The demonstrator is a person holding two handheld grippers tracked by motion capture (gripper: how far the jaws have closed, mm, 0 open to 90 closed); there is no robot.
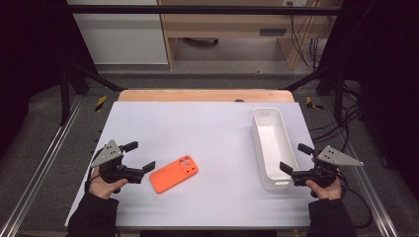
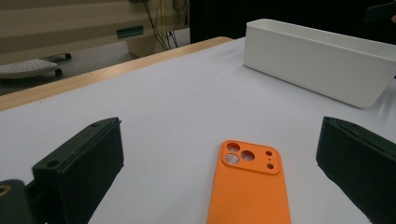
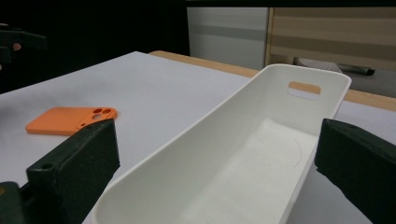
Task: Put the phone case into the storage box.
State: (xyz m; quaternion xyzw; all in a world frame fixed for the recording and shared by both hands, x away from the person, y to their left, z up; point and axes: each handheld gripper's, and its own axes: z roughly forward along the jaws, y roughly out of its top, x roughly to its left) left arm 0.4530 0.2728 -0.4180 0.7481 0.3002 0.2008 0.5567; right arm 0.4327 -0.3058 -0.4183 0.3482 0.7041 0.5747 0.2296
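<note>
White sheeting covers the surface (image 1: 207, 128), with a wooden edge at its far side and dark frame rails all round. From the high view, an orange phone case (image 1: 174, 174) lies flat at the near left of the surface, turned on a slant, its raised camera block with round cut-outs at the far right end. The left hand-held gripper (image 1: 140, 157) sits just left of it, jaws spread wide and gripping nothing, one jaw tip close to the case's near left corner. A long white bin (image 1: 289, 143) stands at the right, and the right hand-held gripper (image 1: 293, 159) waits at its near end, jaws wide and empty. Left gripper view: the orange phone case (image 2: 250, 186) lies between the two black jaws, smooth, matte, with rounded corners, the white bin (image 2: 317, 65) beyond. Right gripper view: the white bin (image 3: 224, 140) runs away between the open jaws, a handle slot in its far wall, the orange phone case (image 3: 70, 120) well off to the left.
</note>
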